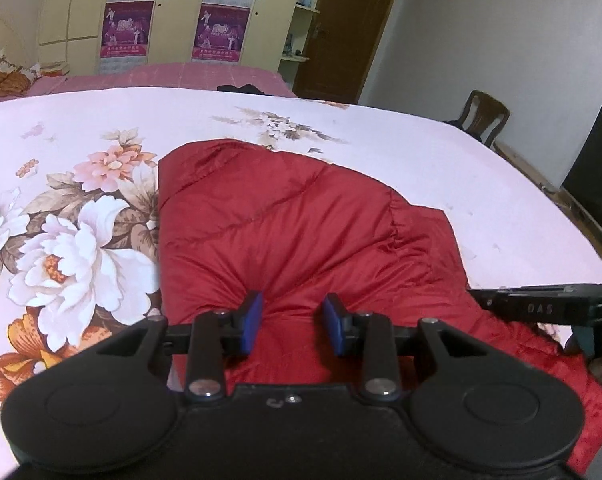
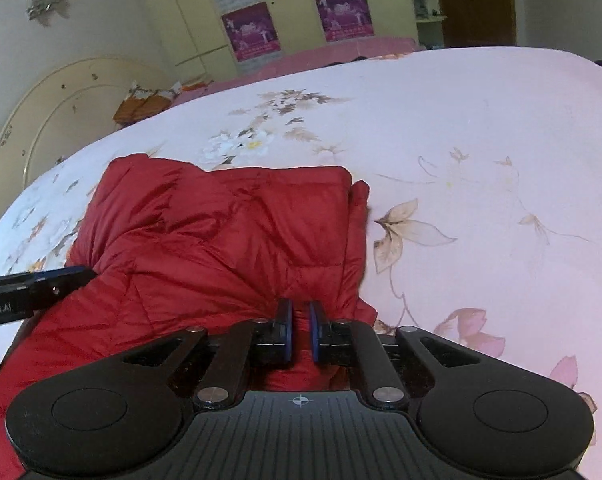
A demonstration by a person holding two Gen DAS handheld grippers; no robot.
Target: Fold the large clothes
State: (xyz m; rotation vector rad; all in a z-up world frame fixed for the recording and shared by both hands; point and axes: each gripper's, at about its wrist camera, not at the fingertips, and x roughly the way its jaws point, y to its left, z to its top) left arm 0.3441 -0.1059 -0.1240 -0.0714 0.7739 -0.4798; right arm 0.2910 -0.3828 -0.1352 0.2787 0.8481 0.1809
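Observation:
A red quilted jacket point(image 1: 285, 216) lies partly folded on a pink floral bed sheet point(image 1: 81, 152); it also shows in the right wrist view point(image 2: 221, 240). My left gripper point(image 1: 292, 312) is over the jacket's near edge with its blue pads apart and red fabric bulging between them. My right gripper point(image 2: 300, 316) is closed on a fold of the jacket's near edge, pads almost touching with red fabric between. The right gripper's side shows at the right of the left wrist view point(image 1: 541, 308), the left gripper's side at the left of the right wrist view point(image 2: 29, 288).
The bed sheet point(image 2: 481, 180) spreads wide around the jacket. A cream headboard point(image 2: 61, 96), a wardrobe with purple posters point(image 1: 173, 16), a brown door point(image 1: 349, 32) and a wooden chair point(image 1: 485, 114) stand beyond the bed.

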